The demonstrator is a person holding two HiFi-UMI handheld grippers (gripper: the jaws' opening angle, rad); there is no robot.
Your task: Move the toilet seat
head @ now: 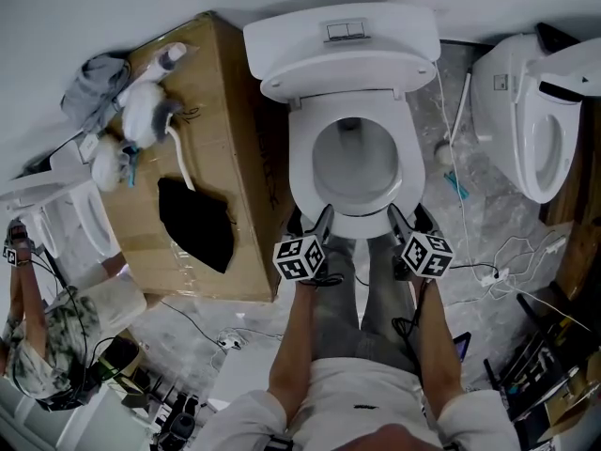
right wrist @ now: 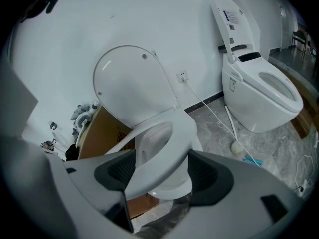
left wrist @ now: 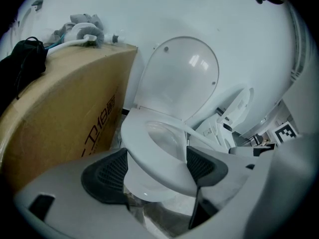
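Note:
The white toilet (head: 343,36) stands in the middle of the head view with its lid (head: 347,87) upright against the tank. The toilet seat (head: 300,158) is over the bowl, its front edge tilted up off the rim. My left gripper (head: 324,216) is at the front left of the seat and my right gripper (head: 394,216) at the front right. In the left gripper view the seat (left wrist: 149,153) fills the gap of the left gripper (left wrist: 157,171). In the right gripper view the right gripper (right wrist: 159,176) is shut on the raised seat (right wrist: 169,143), below the lid (right wrist: 132,83).
A large cardboard box (head: 202,158) with a black cloth (head: 195,222) on it stands close to the toilet's left. A second toilet (head: 535,120) stands at the right, with cables (head: 507,271) and a white stick (head: 455,120) on the floor between. Another person (head: 38,336) is at far left.

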